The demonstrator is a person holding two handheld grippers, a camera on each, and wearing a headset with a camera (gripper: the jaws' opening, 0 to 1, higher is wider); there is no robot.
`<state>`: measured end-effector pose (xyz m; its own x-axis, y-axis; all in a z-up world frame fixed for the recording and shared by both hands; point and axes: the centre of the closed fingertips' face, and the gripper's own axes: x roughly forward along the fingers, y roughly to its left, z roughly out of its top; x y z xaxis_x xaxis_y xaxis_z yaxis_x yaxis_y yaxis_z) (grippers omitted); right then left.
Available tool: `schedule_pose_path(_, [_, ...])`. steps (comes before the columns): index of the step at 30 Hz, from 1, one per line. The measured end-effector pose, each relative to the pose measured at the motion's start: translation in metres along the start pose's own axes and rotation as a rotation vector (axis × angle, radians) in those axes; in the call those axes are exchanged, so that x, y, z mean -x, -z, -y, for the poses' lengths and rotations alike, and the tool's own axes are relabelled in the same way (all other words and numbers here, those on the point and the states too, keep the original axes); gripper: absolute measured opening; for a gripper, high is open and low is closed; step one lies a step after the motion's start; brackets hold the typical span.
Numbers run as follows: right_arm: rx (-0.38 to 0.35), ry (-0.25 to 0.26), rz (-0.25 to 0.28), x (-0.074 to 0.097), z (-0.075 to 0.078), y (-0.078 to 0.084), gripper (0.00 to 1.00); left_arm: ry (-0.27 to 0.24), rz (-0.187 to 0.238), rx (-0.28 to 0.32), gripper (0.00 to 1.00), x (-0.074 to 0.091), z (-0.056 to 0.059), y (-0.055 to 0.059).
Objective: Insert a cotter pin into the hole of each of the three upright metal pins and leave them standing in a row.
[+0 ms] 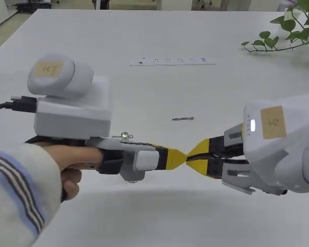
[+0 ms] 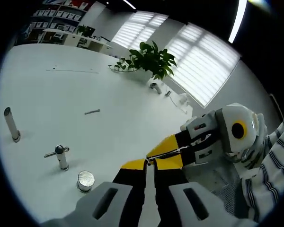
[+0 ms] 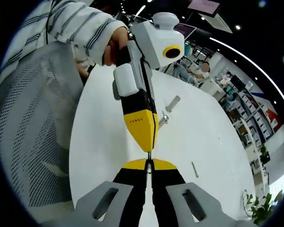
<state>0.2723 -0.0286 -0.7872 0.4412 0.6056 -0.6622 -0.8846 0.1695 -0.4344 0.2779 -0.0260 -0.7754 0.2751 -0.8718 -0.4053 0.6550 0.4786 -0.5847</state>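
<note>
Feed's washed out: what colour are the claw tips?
Yellow on black; right claw, best in right gripper view.

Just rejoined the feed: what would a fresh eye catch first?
The left gripper and right gripper meet tip to tip over the white table, yellow jaws shut. Beyond them lies a loose cotter pin; in the left gripper view, one upright metal pin carries a fitted cotter pin.

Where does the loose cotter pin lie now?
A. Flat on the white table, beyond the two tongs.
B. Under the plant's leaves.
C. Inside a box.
A: the cotter pin lies flat on the white table, with nothing touching it.
</note>
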Motion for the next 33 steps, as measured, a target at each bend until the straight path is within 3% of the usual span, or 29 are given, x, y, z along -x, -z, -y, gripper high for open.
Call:
schedule_pose_path(16, [-0.007, 0.006, 0.001, 0.0001, -0.0008, 0.0, 0.03, 0.003, -0.012, 0.026, 0.02, -0.0015, -0.0015, 0.0024])
schedule_pose_path(22, [0.001, 0.0, 0.004, -0.0004, -0.0038, -0.0014, 0.03, 0.011, -0.031, 0.002, 0.02, -0.0008, -0.0007, 0.0065])
schedule_pose_path(28, [-0.003, 0.008, 0.009, 0.0004, -0.0016, -0.0024, 0.03, -0.001, -0.017, 0.051, 0.01, -0.0005, -0.002, 0.0034])
schedule_pose_path(33, [0.002, -0.003, 0.006, 0.0002, -0.0037, -0.0014, 0.03, -0.009, -0.048, 0.081, 0.01, -0.0014, -0.0024, 0.0073])
